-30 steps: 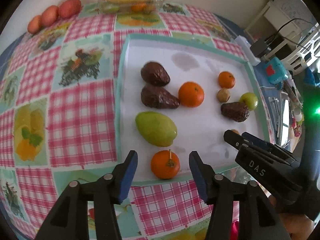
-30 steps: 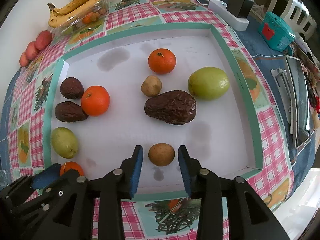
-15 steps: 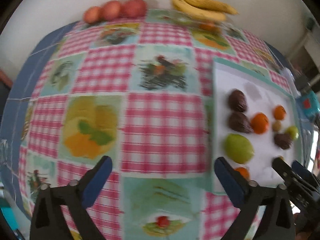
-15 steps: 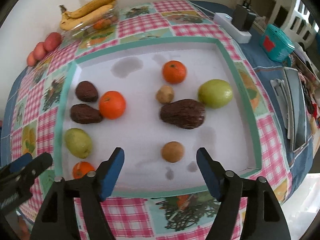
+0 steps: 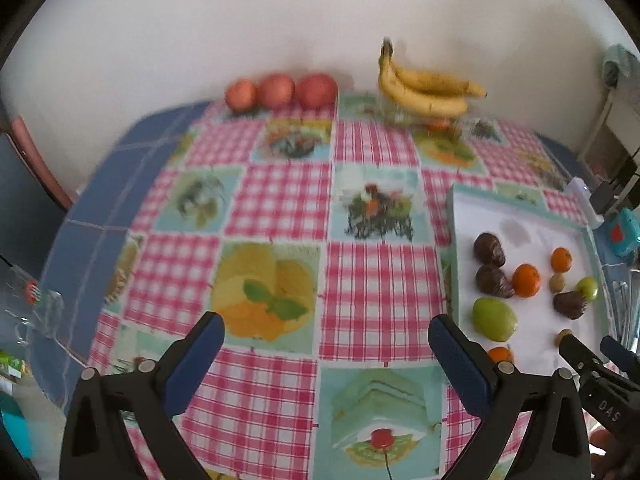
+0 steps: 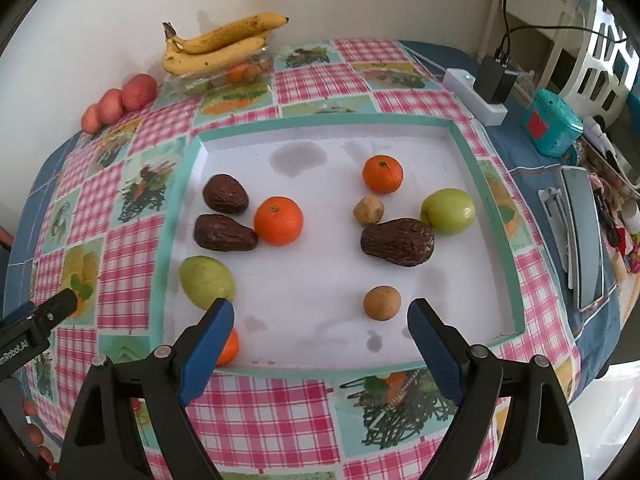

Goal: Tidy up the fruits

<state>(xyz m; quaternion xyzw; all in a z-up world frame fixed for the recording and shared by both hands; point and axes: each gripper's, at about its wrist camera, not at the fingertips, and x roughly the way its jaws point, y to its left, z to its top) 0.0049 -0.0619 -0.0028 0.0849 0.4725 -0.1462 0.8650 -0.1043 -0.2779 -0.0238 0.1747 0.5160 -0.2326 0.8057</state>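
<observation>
A white tray with a teal rim [image 6: 496,216] [image 5: 454,240] lies on the checked tablecloth. In it lie dark avocados [image 6: 397,241] [image 6: 224,194], oranges [image 6: 278,221] [image 6: 382,174], green fruits [image 6: 448,211] [image 6: 206,282] and small brown fruits [image 6: 382,302] [image 6: 368,210]. My right gripper [image 6: 320,334] is open and empty above the tray's near edge; the brown fruit lies just ahead of it. My left gripper [image 5: 326,352] is open and empty over the tablecloth, left of the tray. An orange [image 6: 229,347] is half hidden behind my right gripper's left finger.
Bananas [image 6: 218,46] on a clear box and three red apples [image 6: 120,100] stand at the back by the wall. A power strip [image 6: 476,96], a teal box [image 6: 554,128] and a phone [image 6: 584,240] lie right of the tray. The table edge drops off left.
Both grippers have opened wide and drawn back from the fruit. The left one has swung left, off the tray and over the tablecloth. The fruit has not moved.
</observation>
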